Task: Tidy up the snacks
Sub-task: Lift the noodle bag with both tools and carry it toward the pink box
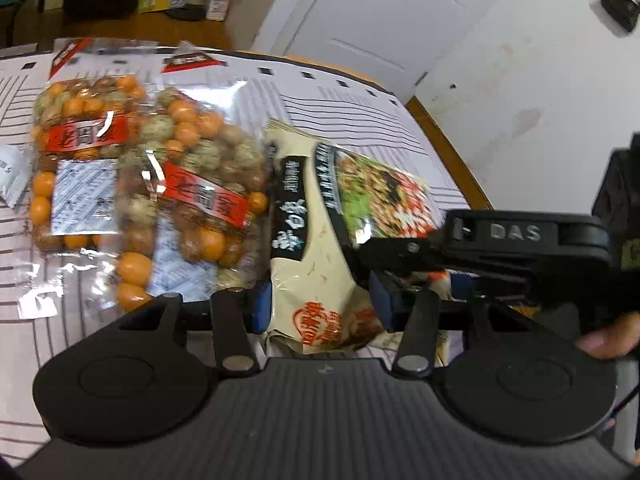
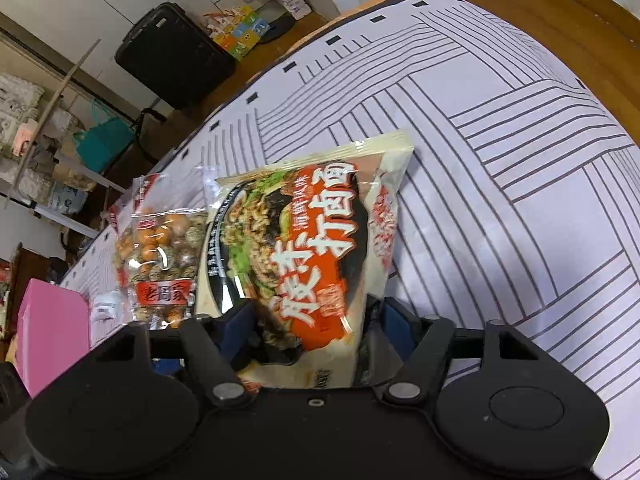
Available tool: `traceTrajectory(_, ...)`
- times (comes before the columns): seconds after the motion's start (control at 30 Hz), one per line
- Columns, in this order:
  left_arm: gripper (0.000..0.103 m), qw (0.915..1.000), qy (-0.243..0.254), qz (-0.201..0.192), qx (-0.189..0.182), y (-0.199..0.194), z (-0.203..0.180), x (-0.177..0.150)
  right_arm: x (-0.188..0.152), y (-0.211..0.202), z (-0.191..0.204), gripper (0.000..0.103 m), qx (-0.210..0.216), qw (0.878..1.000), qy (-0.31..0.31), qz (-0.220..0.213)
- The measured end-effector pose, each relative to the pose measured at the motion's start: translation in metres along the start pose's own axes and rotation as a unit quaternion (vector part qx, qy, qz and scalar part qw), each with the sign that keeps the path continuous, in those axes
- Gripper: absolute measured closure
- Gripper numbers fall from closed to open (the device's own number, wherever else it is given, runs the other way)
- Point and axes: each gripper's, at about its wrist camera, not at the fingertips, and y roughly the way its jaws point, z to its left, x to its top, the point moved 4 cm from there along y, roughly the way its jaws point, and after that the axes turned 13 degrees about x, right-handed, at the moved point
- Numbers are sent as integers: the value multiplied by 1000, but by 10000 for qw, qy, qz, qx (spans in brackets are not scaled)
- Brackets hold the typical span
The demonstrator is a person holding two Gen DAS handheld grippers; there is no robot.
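A cream noodle packet (image 1: pixel 312 240) with a picture of a noodle bowl lies on the striped white tablecloth (image 1: pixel 360 108). My left gripper (image 1: pixel 320 304) has its blue pads pressed on the packet's crumpled near end. From the right, the right gripper's black body (image 1: pixel 520 236) reaches in to the same packet. In the right wrist view the noodle packet (image 2: pixel 304 240) runs between the blue pads of my right gripper (image 2: pixel 312 328), which hold its near end. Two clear bags of orange and speckled coated nuts (image 1: pixel 80 152) (image 1: pixel 192 192) lie side by side left of the packet.
The table's wooden edge (image 1: pixel 444 140) curves close on the right, with a white wall behind. A pink box (image 2: pixel 52 336) and a small white sachet (image 1: pixel 10 176) sit at the left. A nut bag (image 2: pixel 160 256) touches the packet's left side. Striped cloth (image 2: pixel 500 160) spreads right.
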Motion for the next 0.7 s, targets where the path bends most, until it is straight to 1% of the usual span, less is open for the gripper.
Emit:
traceTrajectory(0.1,57,9999,47,165,-16,-5,-8,-2,-5,-6,3,38,-63,9998,-183,50)
traceTrajectory(0.17,57,9997,211,102,37,-13,-15,-5,-8,-12,4,38,-45,9998,-192,48)
traceTrajectory(0.23,57,9996,266,126,39,-19,-21,-5,-12,-18,4,38,8,9998,-184,72)
traceTrajectory(0.33,57,9995,228,204,-92,-29,-23,-7,-17,-31,1,39,117,9999,-75,72)
traceTrajectory(0.4,57,9992,261,263,-179,-40,-25,-9,-24,-41,5,40,135,9998,-144,20)
traceTrajectory(0.47,57,9985,398,353,-128,-50,-29,-11,-32,-48,11,40,129,9997,-211,69)
traceTrajectory(0.53,57,9983,487,308,-53,-58,-30,-14,-40,-51,17,40,133,9996,-260,40)
traceTrajectory(0.63,57,9983,368,441,-9,-64,-26,-22,-51,-54,20,40,151,9994,-293,79)
traceTrajectory(0.7,57,9983,385,446,28,-70,-27,-26,-58,-58,22,41,206,9992,-314,98)
